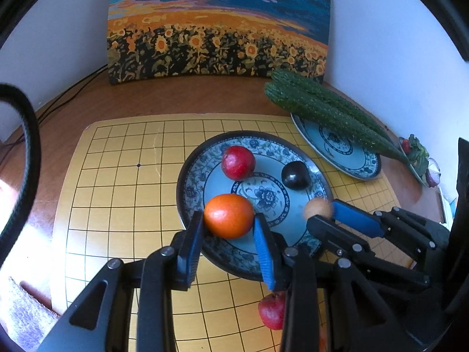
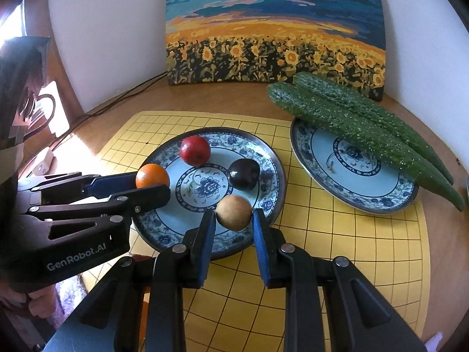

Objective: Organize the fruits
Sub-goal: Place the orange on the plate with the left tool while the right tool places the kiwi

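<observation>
My left gripper [image 1: 228, 220] is shut on an orange [image 1: 228, 215] over the near left rim of the blue patterned fruit plate [image 1: 193, 176]. My right gripper [image 2: 234, 218] is shut on a tan round fruit [image 2: 234, 212] over the plate's [image 2: 272, 158] near edge. A red apple [image 2: 195, 150] and a dark plum [image 2: 244, 173] lie on the plate. In the left wrist view the right gripper [image 1: 322, 214] holds the tan fruit [image 1: 318, 208] at the plate's right side. Another red fruit [image 1: 271, 309] lies on the mat below my left gripper, partly hidden.
A second blue plate [image 2: 351, 176] at the right carries two long cucumbers [image 2: 366, 129]. Both plates stand on a yellow grid mat [image 2: 337, 249] on a wooden table. A sunflower painting [image 2: 272, 29] leans on the back wall. Cables [image 2: 126, 94] run at the back left.
</observation>
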